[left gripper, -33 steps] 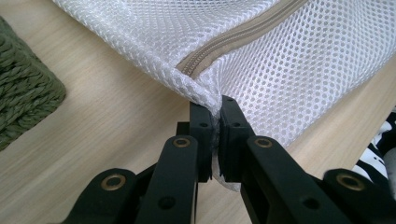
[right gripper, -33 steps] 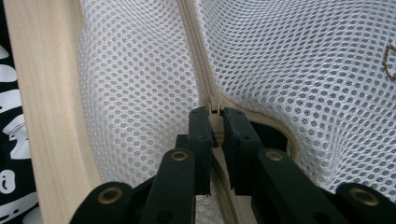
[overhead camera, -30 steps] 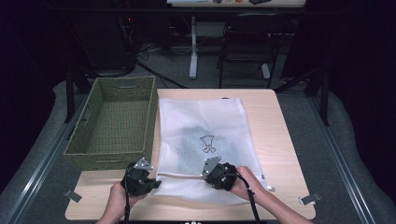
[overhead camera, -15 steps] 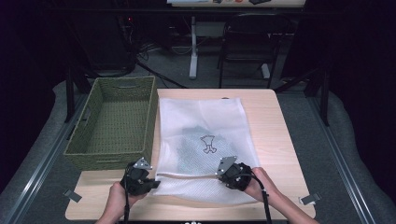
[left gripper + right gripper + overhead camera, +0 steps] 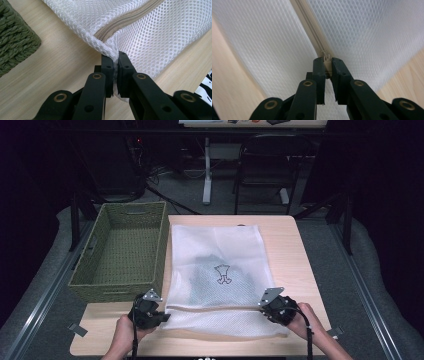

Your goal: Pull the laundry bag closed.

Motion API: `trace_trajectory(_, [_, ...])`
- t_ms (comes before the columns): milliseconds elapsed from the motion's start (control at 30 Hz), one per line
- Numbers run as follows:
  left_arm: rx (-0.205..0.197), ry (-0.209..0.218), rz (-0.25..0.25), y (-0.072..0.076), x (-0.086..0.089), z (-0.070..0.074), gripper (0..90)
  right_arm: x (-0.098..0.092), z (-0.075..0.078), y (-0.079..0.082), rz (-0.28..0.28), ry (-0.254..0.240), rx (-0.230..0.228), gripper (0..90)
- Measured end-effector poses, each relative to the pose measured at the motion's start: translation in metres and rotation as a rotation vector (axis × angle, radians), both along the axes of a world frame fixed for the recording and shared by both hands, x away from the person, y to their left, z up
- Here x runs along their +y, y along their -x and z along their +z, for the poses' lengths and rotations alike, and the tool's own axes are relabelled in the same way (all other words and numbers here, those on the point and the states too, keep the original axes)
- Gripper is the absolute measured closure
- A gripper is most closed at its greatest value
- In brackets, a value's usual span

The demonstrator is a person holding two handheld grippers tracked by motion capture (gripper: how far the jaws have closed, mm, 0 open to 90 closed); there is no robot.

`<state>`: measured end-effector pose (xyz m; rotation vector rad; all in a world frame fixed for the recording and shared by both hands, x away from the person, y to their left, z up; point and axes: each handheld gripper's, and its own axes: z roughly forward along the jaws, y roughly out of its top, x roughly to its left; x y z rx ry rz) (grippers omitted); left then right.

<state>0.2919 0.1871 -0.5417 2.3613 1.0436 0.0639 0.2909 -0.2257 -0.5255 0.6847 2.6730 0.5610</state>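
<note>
Mesh bag (image 5: 220, 270) gripped at both ends of its zipper.
Left gripper (image 5: 113, 72) jaws pinch the bag's corner; right gripper (image 5: 326, 67) jaws clamp the zipper pull (image 5: 326, 60).

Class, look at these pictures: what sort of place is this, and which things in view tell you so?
Probably a lab or workshop set up for recording: a wooden table ringed by dark curtains, desk legs and cables behind, handheld grippers working a mesh laundry bag beside a woven basket.

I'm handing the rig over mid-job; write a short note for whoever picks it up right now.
Left gripper: shut on the corner of the white mesh zip-up laundry bag, at the zip's left end.
Right gripper: shut on the beige zip slider, near the bag's right edge.
The bag lies flat on the light wooden table, something dark inside; the green woven basket stands beside it.
Left: finish the zip run. Whether it is opening or closing, I cannot tell.
</note>
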Motion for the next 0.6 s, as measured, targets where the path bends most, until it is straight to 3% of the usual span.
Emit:
trace_trajectory(200, [0.002, -0.005, 0.003, -0.001, 0.000, -0.001, 86.1, -0.037, -0.015, -0.002, -0.099, 0.032, 0.032, 82.2])
trace_trajectory(267, [0.000, -0.006, -0.003, -0.001, 0.000, 0.000, 86.1, -0.044, -0.018, -0.003, -0.110, 0.007, 0.044, 82.1])
trace_trajectory(433, [0.020, 0.004, -0.001, -0.002, 0.000, -0.002, 83.8, -0.045, -0.021, -0.004, -0.129, -0.015, 0.058, 81.4])
trace_trajectory(467, [0.027, -0.008, -0.007, -0.002, -0.001, -0.001, 80.8, -0.045, -0.021, -0.004, -0.133, -0.024, 0.063, 80.2])
trace_trajectory(500, [0.038, -0.001, -0.011, -0.002, -0.001, -0.001, 74.3, -0.046, -0.021, -0.004, -0.154, -0.039, 0.079, 72.7])
trace_trajectory(533, [0.045, 0.009, -0.012, -0.002, -0.001, 0.001, 63.8, -0.047, -0.020, -0.004, -0.135, -0.089, 0.105, 64.4])
trace_trajectory(600, [0.032, 0.014, -0.019, 0.000, 0.000, 0.006, 48.8, -0.048, -0.018, -0.003, -0.130, -0.125, 0.115, 50.7])
